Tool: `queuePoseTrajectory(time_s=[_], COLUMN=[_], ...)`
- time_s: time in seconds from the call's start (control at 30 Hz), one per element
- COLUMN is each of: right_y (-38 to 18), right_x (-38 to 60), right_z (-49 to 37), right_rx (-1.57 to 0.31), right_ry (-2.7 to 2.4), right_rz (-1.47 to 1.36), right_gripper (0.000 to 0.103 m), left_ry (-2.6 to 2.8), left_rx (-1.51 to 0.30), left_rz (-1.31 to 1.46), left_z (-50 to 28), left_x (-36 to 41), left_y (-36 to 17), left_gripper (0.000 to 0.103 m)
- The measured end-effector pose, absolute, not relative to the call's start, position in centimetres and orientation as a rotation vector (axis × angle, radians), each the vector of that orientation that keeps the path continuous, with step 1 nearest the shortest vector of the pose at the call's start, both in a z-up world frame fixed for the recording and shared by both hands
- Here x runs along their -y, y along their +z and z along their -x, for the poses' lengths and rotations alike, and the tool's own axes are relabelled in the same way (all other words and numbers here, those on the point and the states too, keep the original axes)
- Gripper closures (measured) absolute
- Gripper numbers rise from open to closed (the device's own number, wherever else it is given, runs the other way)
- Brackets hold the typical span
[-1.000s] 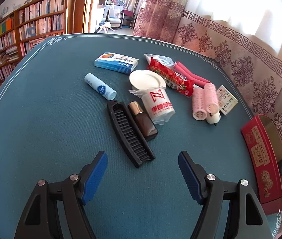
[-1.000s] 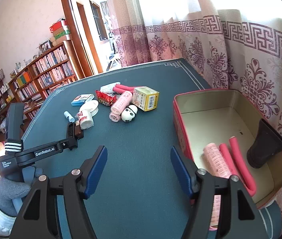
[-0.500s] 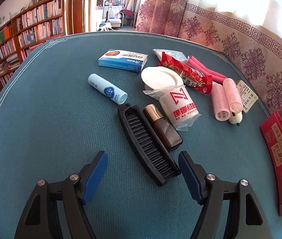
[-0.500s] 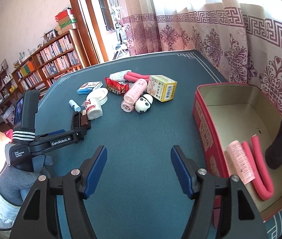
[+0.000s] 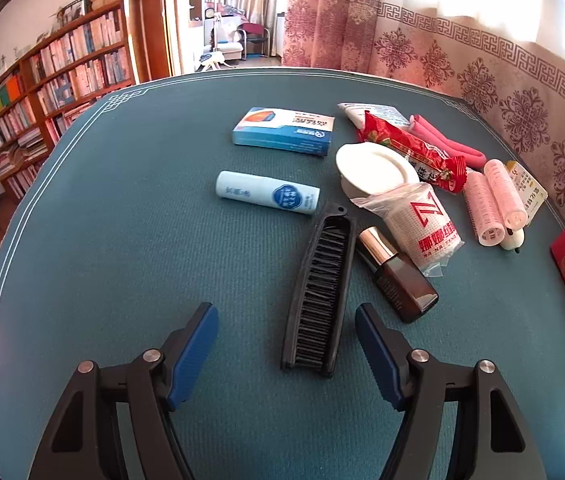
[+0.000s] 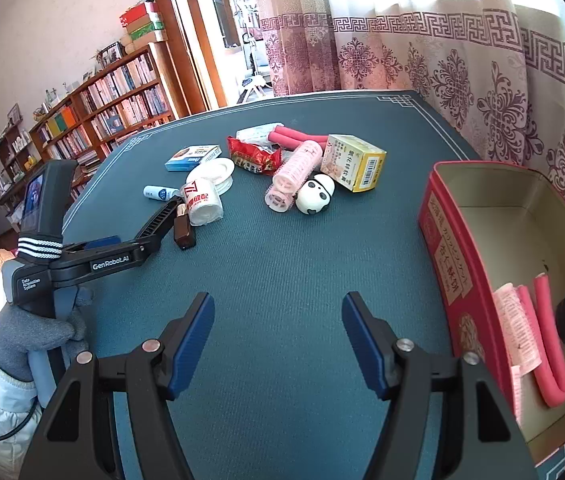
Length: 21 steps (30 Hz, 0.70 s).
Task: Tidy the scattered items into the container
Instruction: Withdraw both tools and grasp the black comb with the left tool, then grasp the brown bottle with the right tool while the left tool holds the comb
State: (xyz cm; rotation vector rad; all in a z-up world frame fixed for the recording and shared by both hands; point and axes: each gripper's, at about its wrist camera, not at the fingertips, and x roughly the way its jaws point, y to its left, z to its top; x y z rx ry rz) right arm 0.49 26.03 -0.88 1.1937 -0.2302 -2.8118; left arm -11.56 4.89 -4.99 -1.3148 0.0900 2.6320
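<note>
Beyond both claws spreads a teal felt-covered table (image 5: 122,240), and to the right of the right claw (image 6: 278,340) stands the red rectangular tin container (image 6: 450,248), lid off, a bent pink foam rod (image 6: 550,344) already lying inside. Ahead of that claw, well apart from it, sits the scattered heap: a yellow cardboard carton (image 6: 356,162), pink mesh hair rollers (image 6: 294,172), a small white panda figure (image 6: 316,198). Its blue pads stand spread, nothing between them. The left claw (image 5: 286,350) is narrowing around the near end of a long black plastic folding comb (image 5: 320,292), pads not yet touching; a brown glass bottle (image 5: 398,276) lies just right of it. The pickup of the comb appears under way; next, the pads likely must meet its sides without catching the bottle
</note>
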Motion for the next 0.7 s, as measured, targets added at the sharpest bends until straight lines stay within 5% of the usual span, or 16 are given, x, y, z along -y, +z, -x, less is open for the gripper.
queuePoseTrajectory(time_s=[0.1,0.17,0.5,0.7], right_y=[-0.9,-0.8,-2.0,-3.9], right_x=[-25.5,-25.2,-20.8,-17.7], right_z=[0.0,0.5,5.4,9.4], right_rx=[0.21,0.206,0.161,0.115], right_ry=[-2.808,-2.801,-2.634,-2.53], right_rz=[-1.199,-1.2,-1.231,-1.308], right_gripper=[0.033,0.033,0.034,0.048], left_ry=[2.629,2.621,2.615,2.627], left_rx=[-0.13,-0.108,0.078,0.153], left_rz=[1.276,1.268,1.219,1.206], left_z=[12.3,12.9,11.3,10.9], left_x=[-5.5,-5.2,-2.5,-0.7], left_y=[-4.9,-4.8,-3.6,-3.2], left_gripper=[0.064,0.074,0.076,0.076])
